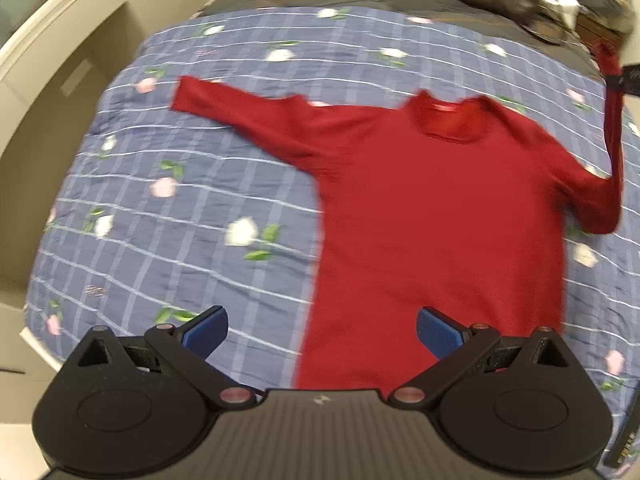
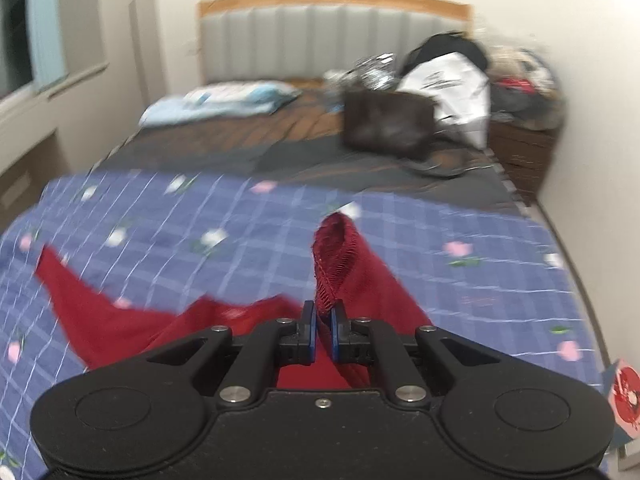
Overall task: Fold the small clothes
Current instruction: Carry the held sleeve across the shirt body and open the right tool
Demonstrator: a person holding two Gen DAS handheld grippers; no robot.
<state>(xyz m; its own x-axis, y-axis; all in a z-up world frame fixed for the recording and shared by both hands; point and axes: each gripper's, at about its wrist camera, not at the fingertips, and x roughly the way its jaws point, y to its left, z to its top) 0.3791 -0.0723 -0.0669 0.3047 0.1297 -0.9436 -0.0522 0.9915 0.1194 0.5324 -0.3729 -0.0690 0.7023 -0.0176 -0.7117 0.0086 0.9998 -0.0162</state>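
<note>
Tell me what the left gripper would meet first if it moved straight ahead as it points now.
Probably the red sweater on the blanket. The open left gripper points at its lower left edge, so it could meet blanket beside it; depth is unclear.

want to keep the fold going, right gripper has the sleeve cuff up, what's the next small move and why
Probably carry the cuff inward and lay that sleeve across the sweater chest. The right gripper is shut on the cuff and the sleeve is lifted, while the body lies flat on the blanket. The left gripper is open over the hem, holding nothing.
</note>
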